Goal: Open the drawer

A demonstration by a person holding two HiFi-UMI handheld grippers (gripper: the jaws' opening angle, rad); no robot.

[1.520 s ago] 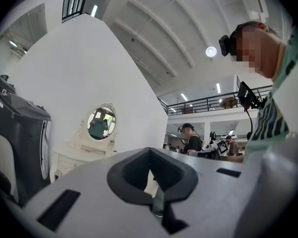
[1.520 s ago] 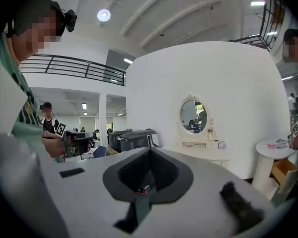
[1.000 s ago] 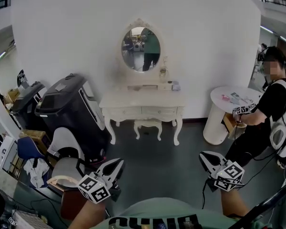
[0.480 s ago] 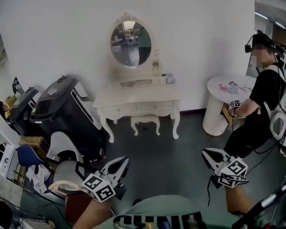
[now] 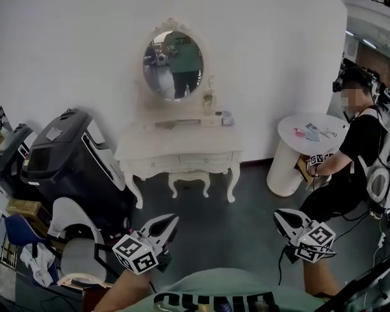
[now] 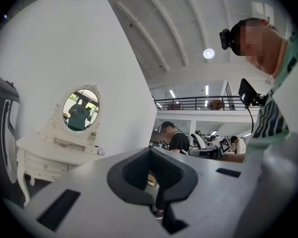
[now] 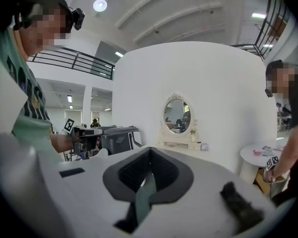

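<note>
At far left two black machines (image 5: 68,161) stand against the white wall (image 5: 273,51), with a grey chair (image 5: 71,229) in front of them and cardboard boxes (image 5: 23,208) beside it. The left gripper (image 5: 172,219) hangs low over the dark floor (image 5: 227,229), jaws pressed together on nothing. Ahead of it, against the wall, stands a white dresser (image 5: 136,149) with an oval mirror (image 5: 173,57) on top; the mirror shows a figure in green. A small bottle (image 5: 208,100) and a box (image 5: 227,117) sit on the dresser's shelf. The drawers (image 5: 205,160) in its front are closed, well apart from both grippers. A white stool (image 5: 187,177) is tucked between the dresser's legs. The right gripper (image 5: 278,214) also hangs over the floor, jaws together and empty. Further right a round table (image 5: 292,168) holds a few small items, and a person in black (image 5: 361,142) sits beside it
</note>
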